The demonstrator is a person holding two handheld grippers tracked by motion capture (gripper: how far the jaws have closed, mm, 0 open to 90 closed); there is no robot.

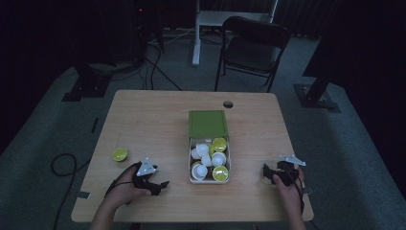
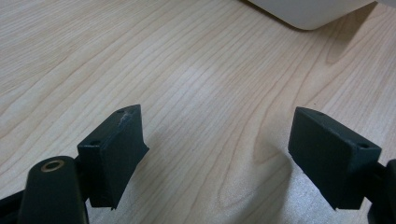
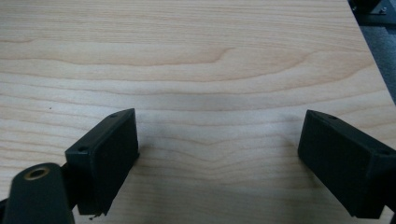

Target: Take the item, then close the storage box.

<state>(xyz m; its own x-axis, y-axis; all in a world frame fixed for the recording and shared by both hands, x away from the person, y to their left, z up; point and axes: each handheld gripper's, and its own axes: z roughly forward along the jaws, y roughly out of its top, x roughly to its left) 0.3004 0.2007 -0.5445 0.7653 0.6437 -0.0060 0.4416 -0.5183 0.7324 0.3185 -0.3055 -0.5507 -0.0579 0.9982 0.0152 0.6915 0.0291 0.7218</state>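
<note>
A white box (image 1: 192, 178) with a green lid (image 1: 208, 124) folded back stands mid-table, holding several white and yellow-green capsules (image 1: 213, 160). One yellow-green capsule (image 1: 119, 154) lies alone at the left. My left gripper (image 1: 160, 186) rests low on the wood just left of the box, jaws apart with bare wood between them (image 2: 217, 149); the box's white corner (image 2: 308, 11) shows ahead. My right gripper (image 1: 269, 174) sits near the right front of the table, jaws wide with nothing between them (image 3: 219, 144).
The wooden table (image 1: 153, 120) has a cable hole (image 1: 228, 104) near its far edge. A black chair (image 1: 251, 48) and stand legs are on the floor beyond. The table's right edge (image 3: 373, 60) lies close to my right gripper.
</note>
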